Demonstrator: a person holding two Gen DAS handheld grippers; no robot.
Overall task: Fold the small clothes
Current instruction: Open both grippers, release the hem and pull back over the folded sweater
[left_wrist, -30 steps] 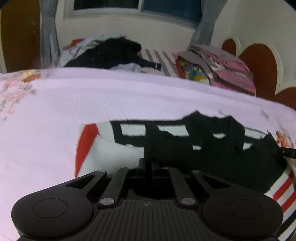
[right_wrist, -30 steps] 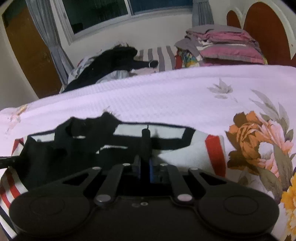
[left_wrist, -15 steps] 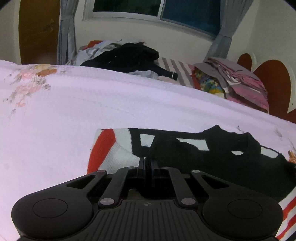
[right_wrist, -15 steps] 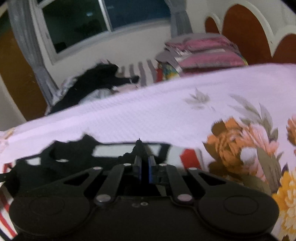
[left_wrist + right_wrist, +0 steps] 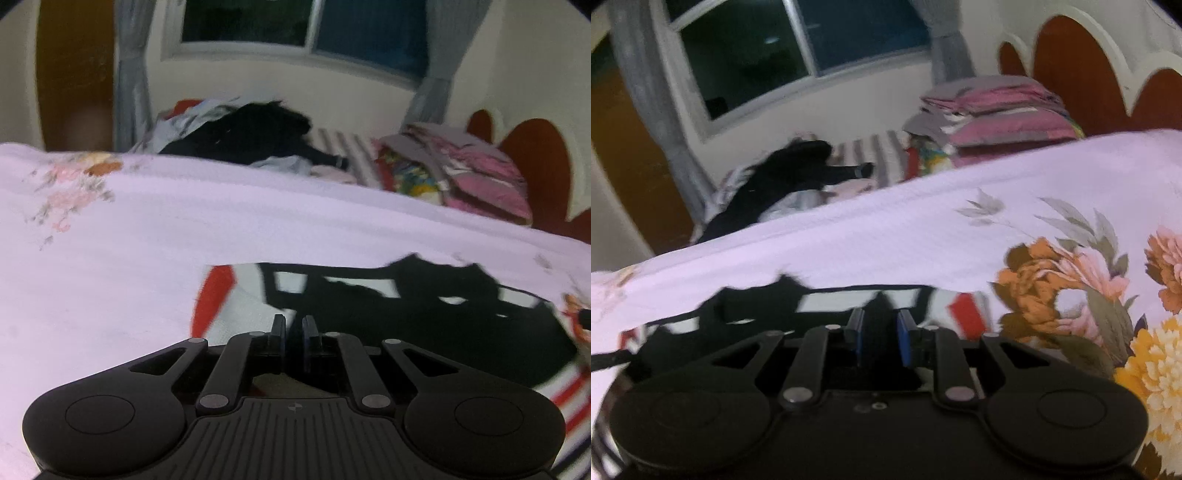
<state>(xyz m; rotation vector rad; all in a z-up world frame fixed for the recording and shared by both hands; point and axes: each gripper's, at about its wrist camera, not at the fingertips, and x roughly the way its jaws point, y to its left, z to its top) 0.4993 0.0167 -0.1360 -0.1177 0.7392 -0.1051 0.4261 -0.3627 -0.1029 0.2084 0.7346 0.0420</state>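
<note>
A small black garment with white panels and red stripes [image 5: 424,317] lies folded on the lilac floral bedspread [image 5: 147,251]. It also shows in the right wrist view [image 5: 820,306]. My left gripper [image 5: 293,328] is at the garment's near left edge, its fingers slightly parted with nothing between them. My right gripper [image 5: 879,328] is at the garment's near right edge, its fingers parted wider, with black cloth seen in the gap but not clamped. The right gripper's tip [image 5: 585,317] shows at the right edge of the left wrist view.
A heap of loose clothes [image 5: 258,144] lies at the far side of the bed below the window. A stack of folded pink and grey items [image 5: 472,177] sits by the brown headboard [image 5: 535,155]. A striped cloth [image 5: 875,155] lies between them.
Both grippers were shut on the garment's near edge; now both have opened and let the cloth go. The garment lies lower and flatter, and both views have tilted up.
</note>
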